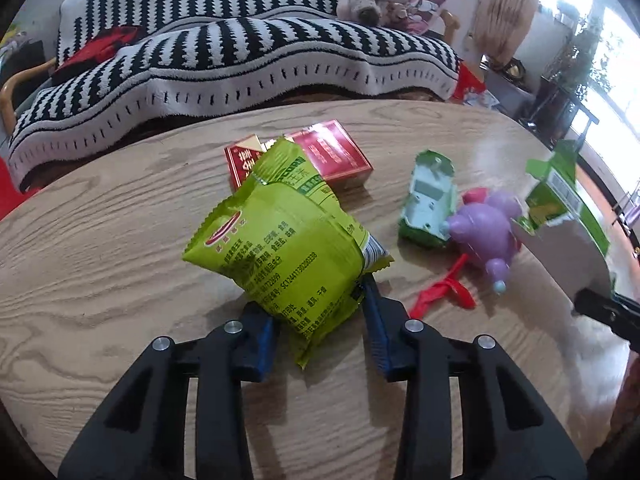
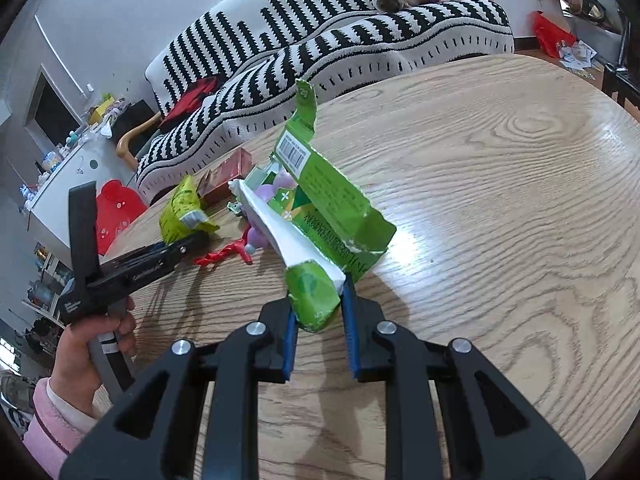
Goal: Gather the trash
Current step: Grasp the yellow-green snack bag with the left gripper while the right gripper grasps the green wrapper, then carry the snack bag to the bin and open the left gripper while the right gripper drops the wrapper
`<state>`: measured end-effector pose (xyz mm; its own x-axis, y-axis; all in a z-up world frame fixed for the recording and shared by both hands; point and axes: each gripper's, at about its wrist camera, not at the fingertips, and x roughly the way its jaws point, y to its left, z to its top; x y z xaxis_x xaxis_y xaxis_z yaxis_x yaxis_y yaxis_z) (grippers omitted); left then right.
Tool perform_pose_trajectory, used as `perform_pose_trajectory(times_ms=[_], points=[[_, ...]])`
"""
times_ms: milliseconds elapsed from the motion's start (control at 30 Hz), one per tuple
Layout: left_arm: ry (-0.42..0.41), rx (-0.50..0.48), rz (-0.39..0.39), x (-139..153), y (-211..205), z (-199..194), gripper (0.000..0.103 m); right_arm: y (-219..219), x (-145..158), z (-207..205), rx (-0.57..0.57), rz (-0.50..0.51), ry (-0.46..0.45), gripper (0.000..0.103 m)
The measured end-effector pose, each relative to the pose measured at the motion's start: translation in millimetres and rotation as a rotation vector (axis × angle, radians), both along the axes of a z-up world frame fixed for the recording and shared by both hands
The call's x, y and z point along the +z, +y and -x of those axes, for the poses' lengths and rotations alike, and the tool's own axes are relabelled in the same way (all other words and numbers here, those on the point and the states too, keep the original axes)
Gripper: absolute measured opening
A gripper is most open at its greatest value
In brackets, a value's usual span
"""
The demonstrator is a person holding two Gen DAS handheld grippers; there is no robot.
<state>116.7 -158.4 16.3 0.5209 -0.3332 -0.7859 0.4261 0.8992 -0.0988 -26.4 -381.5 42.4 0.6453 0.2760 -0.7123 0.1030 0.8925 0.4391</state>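
My left gripper point(image 1: 320, 320) is shut on a green snack bag point(image 1: 280, 240) and holds it above the wooden table point(image 1: 100, 240). My right gripper point(image 2: 320, 328) is shut on a torn green carton point(image 2: 328, 216), lifted off the table; the carton also shows in the left wrist view point(image 1: 560, 196). On the table lie two red boxes point(image 1: 336, 156), a flattened green carton piece point(image 1: 428, 200), a purple toy point(image 1: 488, 232) and a red balloon scrap point(image 1: 440, 296). The left gripper with the bag shows in the right wrist view point(image 2: 188, 216).
A sofa with a black-and-white striped blanket point(image 1: 240, 52) stands behind the table, plush toys point(image 1: 372, 0) on it. A red stool point(image 2: 116, 208) and a white cabinet point(image 2: 68, 176) stand at the left. The table's right half point(image 2: 500, 200) is bare wood.
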Motion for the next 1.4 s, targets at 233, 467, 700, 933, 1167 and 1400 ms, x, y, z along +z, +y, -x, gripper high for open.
perform_pose_trajectory(times_ms=[233, 467, 700, 933, 1167, 1400], points=[[-0.028, 0.016, 0.021, 20.8, 19.8, 16.5, 0.035, -4.3, -1.1, 1.8, -0.028, -0.010, -0.001, 0.020], [-0.027, 0.026, 0.022, 31.7, 31.3, 32.1, 0.035, 0.1, -0.3, 5.3, -0.046, -0.024, -0.003, 0.020], [-0.033, 0.031, -0.011, 31.7, 42.7, 38.4, 0.035, 0.4, -0.7, 2.8, -0.055, -0.006, 0.001, 0.020], [-0.035, 0.027, -0.011, 36.5, 46.0, 51.0, 0.035, 6.9, 10.5, 4.0, -0.060, 0.039, -0.032, 0.020], [-0.115, -0.157, 0.064, 80.9, -13.3, 175.8, 0.035, -1.1, 74.2, 89.7, -0.123, 0.049, -0.241, 0.020], [-0.028, -0.511, 0.037, 73.5, -106.3, 318.1, 0.035, -41.3, 71.0, 249.3, -0.163, 0.209, -0.167, 0.020]])
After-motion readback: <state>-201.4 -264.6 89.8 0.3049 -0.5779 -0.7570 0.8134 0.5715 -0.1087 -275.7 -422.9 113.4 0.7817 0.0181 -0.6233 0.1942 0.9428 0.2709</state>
